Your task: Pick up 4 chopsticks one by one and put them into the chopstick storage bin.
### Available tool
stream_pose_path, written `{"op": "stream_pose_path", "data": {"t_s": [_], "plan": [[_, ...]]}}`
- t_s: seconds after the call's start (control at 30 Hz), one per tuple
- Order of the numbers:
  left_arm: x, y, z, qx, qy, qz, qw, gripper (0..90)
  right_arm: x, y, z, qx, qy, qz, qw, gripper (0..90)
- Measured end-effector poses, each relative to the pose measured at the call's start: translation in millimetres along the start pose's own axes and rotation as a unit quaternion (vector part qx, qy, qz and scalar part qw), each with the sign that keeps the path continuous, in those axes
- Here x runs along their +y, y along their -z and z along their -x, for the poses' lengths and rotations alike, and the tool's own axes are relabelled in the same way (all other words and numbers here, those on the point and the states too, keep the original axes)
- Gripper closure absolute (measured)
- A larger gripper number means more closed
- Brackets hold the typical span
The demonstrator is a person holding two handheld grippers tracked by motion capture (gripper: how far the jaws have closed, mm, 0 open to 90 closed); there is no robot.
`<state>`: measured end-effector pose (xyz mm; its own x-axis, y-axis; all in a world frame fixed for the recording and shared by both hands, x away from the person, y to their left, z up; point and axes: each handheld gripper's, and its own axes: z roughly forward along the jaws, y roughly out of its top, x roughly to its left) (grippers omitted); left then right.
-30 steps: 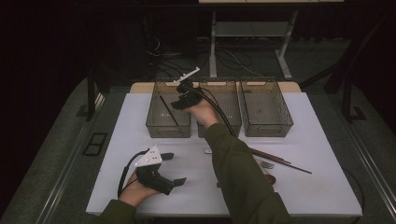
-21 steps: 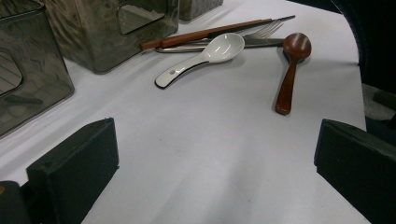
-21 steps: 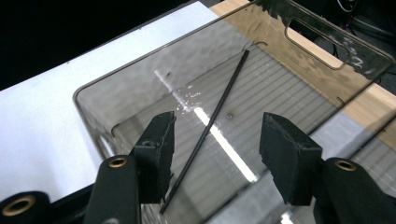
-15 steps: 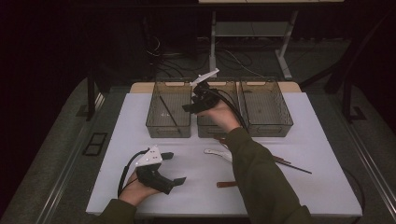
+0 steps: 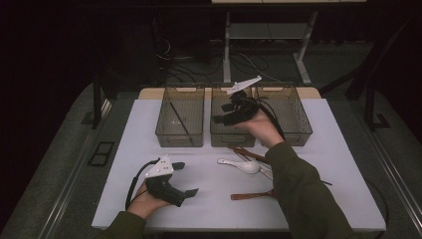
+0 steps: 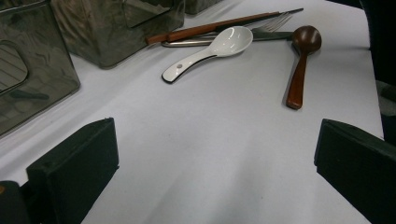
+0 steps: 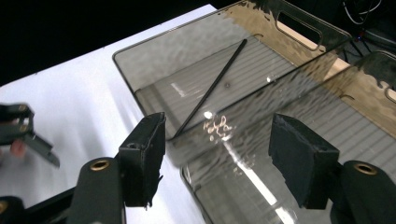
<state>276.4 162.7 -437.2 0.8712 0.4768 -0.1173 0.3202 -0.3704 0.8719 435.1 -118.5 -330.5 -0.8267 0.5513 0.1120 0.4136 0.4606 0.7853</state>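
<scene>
Jaws of the right gripper have just been opening and stand apart, empty, over the middle bin; a black stick lies in the left bin. Left gripper rests released on the table, near the white spoon
</scene>
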Motion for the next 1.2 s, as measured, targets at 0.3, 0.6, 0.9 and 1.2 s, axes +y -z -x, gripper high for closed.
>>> {"op": "stream_pose_path", "data": {"t_s": [0.3, 0.6, 0.9, 1.2], "plan": [[0.6, 0.1, 1.9, -0.004, -0.006, -0.002, 1.0, 0.0, -29.4, 21.0, 1.9, 0.004, 0.01, -0.001, 0.9999, 35.7], [0.9, 0.6, 3.1, -0.003, -0.005, -0.003, 1.0, 0.0, -59.6, 41.9, 2.4, 0.005, 0.008, 0.007, 0.9999, 36.1], [0.8, 0.5, 3.5, -0.004, -0.007, -0.005, 1.0, 0.0, -94.8, 67.5, 6.4, 0.001, -0.002, 0.014, 0.9999, 43.5], [0.7, -0.5, 3.5, -0.004, -0.008, -0.008, 0.9999, 0.0, -128.5, 87.7, 8.2, 0.003, -0.012, 0.022, 0.9997, 51.4]]}}
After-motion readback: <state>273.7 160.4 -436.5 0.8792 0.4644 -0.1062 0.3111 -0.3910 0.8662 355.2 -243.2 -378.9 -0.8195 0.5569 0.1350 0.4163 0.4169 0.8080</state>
